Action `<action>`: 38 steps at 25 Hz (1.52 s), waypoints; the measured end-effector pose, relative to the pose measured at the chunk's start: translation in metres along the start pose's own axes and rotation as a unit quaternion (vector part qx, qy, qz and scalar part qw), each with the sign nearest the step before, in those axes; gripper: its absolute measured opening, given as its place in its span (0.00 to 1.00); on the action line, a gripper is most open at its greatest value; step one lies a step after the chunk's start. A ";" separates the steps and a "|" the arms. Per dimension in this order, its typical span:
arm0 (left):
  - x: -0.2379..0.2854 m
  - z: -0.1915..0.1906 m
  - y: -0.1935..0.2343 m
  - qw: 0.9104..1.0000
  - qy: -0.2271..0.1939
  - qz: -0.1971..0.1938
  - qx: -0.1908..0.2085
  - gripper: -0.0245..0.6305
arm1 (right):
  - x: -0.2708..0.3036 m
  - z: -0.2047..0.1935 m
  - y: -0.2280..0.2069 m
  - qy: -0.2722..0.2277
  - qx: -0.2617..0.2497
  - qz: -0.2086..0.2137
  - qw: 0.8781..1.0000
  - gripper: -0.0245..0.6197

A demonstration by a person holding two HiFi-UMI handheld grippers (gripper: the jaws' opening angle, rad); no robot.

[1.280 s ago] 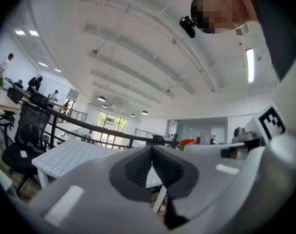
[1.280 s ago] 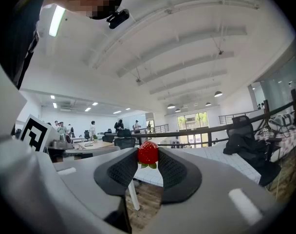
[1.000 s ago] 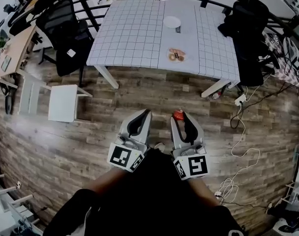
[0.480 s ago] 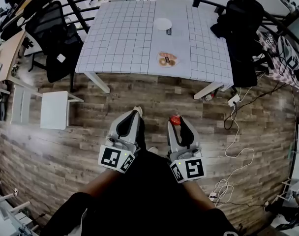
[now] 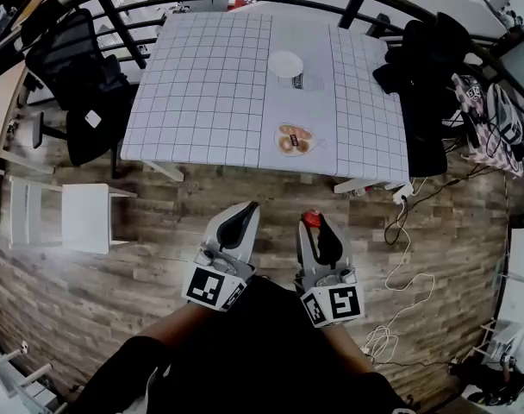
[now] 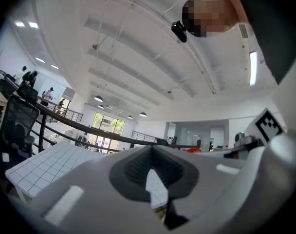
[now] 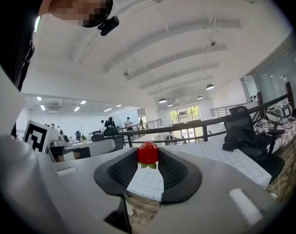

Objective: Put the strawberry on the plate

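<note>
Wood-plank floor (image 5: 159, 231) underfoot, white gridded tabletop (image 5: 210, 84) straight ahead, a dark railing (image 5: 355, 7) behind it. The right claw (image 5: 312, 224) is clamped on the strawberry (image 7: 148, 152), pinched at the very tips, leaves down. The left claw (image 5: 247, 207) is closed and empty, just beside it.

This looks like the carry: fruit in hand, well short of the tabletop. The empty white plate (image 5: 285, 63) sits far back, so the next move calls for stepping up and a long reach.

A dish of round pastries (image 5: 293, 139) lies near the front edge, right on the line to the plate, with a small cup (image 5: 302, 82) just before it. A black office chair (image 5: 68, 50) and a white stool (image 5: 85, 218) stand left; cables (image 5: 408, 231) trail on the right.
</note>
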State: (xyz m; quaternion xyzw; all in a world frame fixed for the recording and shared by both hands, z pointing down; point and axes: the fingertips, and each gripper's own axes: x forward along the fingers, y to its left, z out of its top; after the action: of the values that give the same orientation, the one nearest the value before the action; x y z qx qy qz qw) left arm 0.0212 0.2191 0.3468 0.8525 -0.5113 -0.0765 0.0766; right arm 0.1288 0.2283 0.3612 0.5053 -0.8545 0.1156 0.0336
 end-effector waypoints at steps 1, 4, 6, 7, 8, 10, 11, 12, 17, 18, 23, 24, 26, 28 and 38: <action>0.013 -0.004 0.011 1.000 0.006 0.002 -0.004 0.05 | 0.019 0.002 -0.004 0.006 0.001 0.004 1.000 0.24; 0.048 -0.007 0.049 1.000 0.022 0.009 -0.018 0.05 | 0.079 0.017 -0.006 0.016 -0.012 0.030 0.999 0.24; 0.061 -0.005 0.071 0.999 0.034 0.004 -0.022 0.05 | 0.112 0.029 -0.002 0.014 -0.020 0.035 0.999 0.24; 0.067 -0.004 0.080 0.999 0.038 -0.001 -0.023 0.05 | 0.125 0.034 -0.003 0.014 -0.022 0.032 0.999 0.24; 0.073 -0.002 0.089 0.999 0.039 -0.005 -0.025 0.05 | 0.138 0.037 -0.005 0.015 -0.023 0.026 0.999 0.24; 0.085 0.002 0.109 0.999 0.030 -0.006 -0.025 0.05 | 0.160 0.040 -0.011 0.018 -0.025 0.014 0.999 0.24; 0.090 0.004 0.120 0.999 0.027 -0.004 -0.026 0.05 | 0.170 0.042 -0.013 0.018 -0.026 0.009 0.999 0.24; 0.094 0.005 0.131 0.999 0.026 -0.001 -0.026 0.05 | 0.179 0.043 -0.014 0.019 -0.026 0.005 0.999 0.24; 0.110 0.013 0.172 0.999 0.018 0.006 -0.026 0.05 | 0.215 0.045 -0.016 0.024 -0.031 -0.012 0.999 0.24; 0.113 0.012 0.178 1.000 0.015 0.006 -0.027 0.05 | 0.220 0.044 -0.017 0.024 -0.030 -0.015 0.999 0.24; 0.122 0.000 0.181 1.000 0.011 -0.004 -0.018 0.05 | 0.231 0.038 -0.030 0.030 -0.028 -0.023 0.999 0.24; 0.126 -0.002 0.182 1.000 0.010 -0.007 -0.017 0.05 | 0.235 0.037 -0.033 0.032 -0.030 -0.023 0.999 0.24; 0.134 -0.003 0.185 1.000 0.015 -0.008 -0.020 0.05 | 0.245 0.038 -0.038 0.034 -0.030 -0.021 0.999 0.24; 0.142 -0.005 0.189 0.999 0.024 -0.001 -0.022 0.05 | 0.254 0.039 -0.043 0.036 -0.026 -0.015 0.999 0.24; 0.199 0.000 0.216 0.999 0.021 0.033 -0.013 0.05 | 0.325 0.036 -0.086 0.048 -0.012 0.024 0.999 0.24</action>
State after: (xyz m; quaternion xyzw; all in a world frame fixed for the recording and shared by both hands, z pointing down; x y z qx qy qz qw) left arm -0.0720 -0.0571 0.3813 0.8355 -0.5364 -0.0630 0.1011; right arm 0.0476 -0.0974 0.3970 0.4781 -0.8651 0.1302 0.0774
